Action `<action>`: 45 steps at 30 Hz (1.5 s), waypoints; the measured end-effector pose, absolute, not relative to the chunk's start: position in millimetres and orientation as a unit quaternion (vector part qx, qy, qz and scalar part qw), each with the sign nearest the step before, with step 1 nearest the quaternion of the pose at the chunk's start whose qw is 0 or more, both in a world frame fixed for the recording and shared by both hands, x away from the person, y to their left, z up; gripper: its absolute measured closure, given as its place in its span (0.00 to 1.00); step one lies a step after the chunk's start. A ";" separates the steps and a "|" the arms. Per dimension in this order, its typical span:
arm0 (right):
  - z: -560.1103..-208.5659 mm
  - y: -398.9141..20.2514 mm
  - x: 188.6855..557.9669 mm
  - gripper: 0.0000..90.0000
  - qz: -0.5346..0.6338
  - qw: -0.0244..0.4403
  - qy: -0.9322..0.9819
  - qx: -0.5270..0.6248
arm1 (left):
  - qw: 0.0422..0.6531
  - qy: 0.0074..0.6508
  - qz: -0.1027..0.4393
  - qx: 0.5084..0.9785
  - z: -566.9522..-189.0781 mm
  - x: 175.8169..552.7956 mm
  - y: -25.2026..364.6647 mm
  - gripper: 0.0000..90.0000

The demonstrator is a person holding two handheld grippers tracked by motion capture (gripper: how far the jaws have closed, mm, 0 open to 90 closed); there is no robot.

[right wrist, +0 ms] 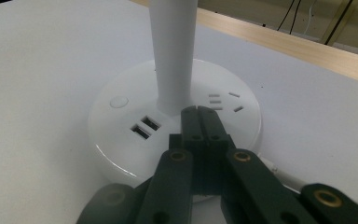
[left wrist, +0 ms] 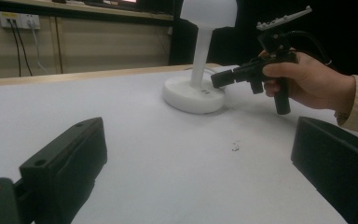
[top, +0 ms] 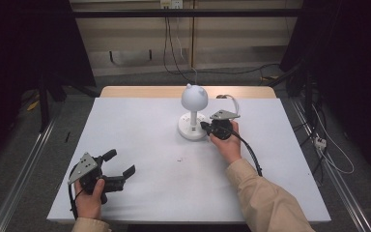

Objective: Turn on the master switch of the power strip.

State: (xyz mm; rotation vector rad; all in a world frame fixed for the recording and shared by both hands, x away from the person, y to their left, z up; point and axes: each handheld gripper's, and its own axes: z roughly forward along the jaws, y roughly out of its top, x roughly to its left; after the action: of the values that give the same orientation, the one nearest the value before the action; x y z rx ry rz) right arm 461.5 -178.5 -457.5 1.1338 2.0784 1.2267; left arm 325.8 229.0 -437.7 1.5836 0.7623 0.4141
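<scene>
- While clenched on nothing, right gripper (right wrist: 199, 112) poised over round base of white plastic desk lamp (top: 193, 126), tips beside stem foot; touching or just above the base, impossible to tell.
- Lamp standing upright toward far middle of white table (top: 140, 140); bulbous white head (top: 194, 98) with two small ear-like bumps on top.
- Judged step: pressing round flush button (right wrist: 119, 101), seen left of stem on lamp base in right gripper view.
- For a clean press: keep jaws shut as one blunt tip, shift from stem foot across to the button, push straight down, not sideways, so the light base stays put; steer clear of twin USB slots (right wrist: 145, 126) between tip and button.
- Left gripper (top: 117, 166) released, jaws spread, parked well apart from lamp at near left of table; free to steady lamp base if sliding starts.
- Hard to make out: lamp lit or off; button position in high view, hidden by lamp head and hand.
- Cut off: lamp head top in left gripper view; white cord (top: 232, 101) behind lamp, its end out of sight.
- Small speck (top: 179, 159) on table nearer than lamp, nature unclear.
</scene>
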 end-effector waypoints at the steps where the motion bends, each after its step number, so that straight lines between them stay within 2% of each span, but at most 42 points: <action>1: -457.6 -178.5 461.5 1.00 0.447 0.234 0.757 0.415 | 0.619 0.331 0.180 0.689 -437.7 325.8 228.9 0.04; 23: -459.2 -177.2 460.3 1.00 0.443 0.244 0.761 0.406 | 0.618 0.328 0.179 0.692 -437.6 326.4 226.7 0.03; 45: -459.8 -178.5 461.6 1.00 0.445 0.234 0.760 0.412 | 0.615 0.328 0.179 0.694 -438.2 327.4 225.4 0.04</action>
State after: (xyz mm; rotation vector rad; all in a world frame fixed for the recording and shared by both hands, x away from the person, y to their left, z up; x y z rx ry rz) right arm 461.6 -178.5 -459.8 1.1311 2.0869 1.2222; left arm 327.4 225.4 -438.2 1.6001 0.7562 0.4125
